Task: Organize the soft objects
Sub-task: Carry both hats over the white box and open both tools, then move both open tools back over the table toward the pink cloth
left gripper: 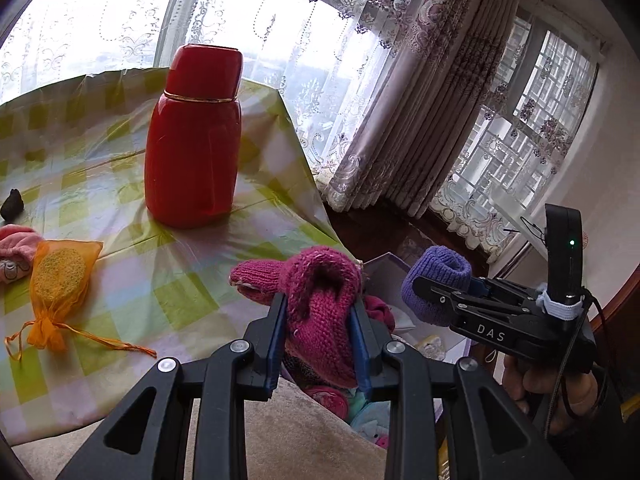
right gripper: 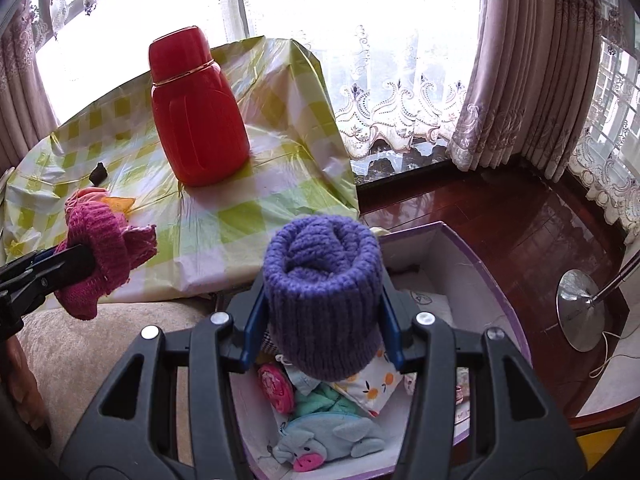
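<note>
Knits pinched: magenta in left tongs, purple in "DAS"-marked right tongs.

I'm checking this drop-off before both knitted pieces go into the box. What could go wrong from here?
1. The magenta knit is pinched in the left gripper with loose ends hanging free; one may drape over the box rim instead of landing inside.
2. The purple knit roll in the right gripper could unroll on release.
3. The box already holds soft toys, so pieces might pile unevenly.
</note>
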Demonstrator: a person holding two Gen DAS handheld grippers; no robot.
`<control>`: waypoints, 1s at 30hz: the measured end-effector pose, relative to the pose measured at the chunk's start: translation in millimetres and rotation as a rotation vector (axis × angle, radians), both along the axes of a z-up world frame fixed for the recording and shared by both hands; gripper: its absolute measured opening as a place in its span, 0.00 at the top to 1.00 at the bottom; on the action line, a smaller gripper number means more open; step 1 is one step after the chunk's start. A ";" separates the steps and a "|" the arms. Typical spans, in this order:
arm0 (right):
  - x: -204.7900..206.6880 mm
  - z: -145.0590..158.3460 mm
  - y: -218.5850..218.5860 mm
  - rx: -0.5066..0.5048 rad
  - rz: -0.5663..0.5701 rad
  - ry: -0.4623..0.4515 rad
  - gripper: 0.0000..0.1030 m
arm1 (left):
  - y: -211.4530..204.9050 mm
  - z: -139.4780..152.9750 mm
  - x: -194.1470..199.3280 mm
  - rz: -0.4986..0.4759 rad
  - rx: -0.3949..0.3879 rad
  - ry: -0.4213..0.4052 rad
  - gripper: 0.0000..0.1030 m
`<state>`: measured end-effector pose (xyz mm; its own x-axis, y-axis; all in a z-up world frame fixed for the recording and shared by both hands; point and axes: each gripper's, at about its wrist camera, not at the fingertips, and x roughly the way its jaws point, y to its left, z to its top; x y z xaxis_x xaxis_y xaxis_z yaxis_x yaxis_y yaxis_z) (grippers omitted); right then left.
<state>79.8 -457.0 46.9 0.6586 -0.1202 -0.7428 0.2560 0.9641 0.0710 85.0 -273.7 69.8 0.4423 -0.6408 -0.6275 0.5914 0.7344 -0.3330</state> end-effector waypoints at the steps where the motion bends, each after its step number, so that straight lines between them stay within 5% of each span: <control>1: -3.5 -0.3 -5.9 -0.001 -0.015 0.004 0.49 | -5.7 0.1 -3.5 -0.018 -0.001 0.002 0.70; 10: -31.4 -1.6 -45.0 -0.008 -0.111 0.034 0.48 | -46.7 -0.7 -34.3 -0.203 -0.020 0.050 0.67; 13: -35.4 0.9 -48.4 -0.017 -0.111 0.045 0.45 | -57.6 -1.7 -42.7 -0.287 -0.037 0.077 0.52; 15: -38.0 3.2 -49.8 -0.033 -0.119 0.044 0.43 | -61.2 -1.4 -47.6 -0.287 -0.019 0.061 0.43; 30: -25.9 -1.3 -35.0 0.002 -0.075 0.050 0.40 | -33.3 -1.3 -26.1 -0.157 -0.054 0.091 0.42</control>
<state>53.9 -492.0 45.6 0.6097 -0.1662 -0.7750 0.3305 0.9420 0.0580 58.9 -307.0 68.5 0.2769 -0.7311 -0.6235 0.6630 0.6151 -0.4267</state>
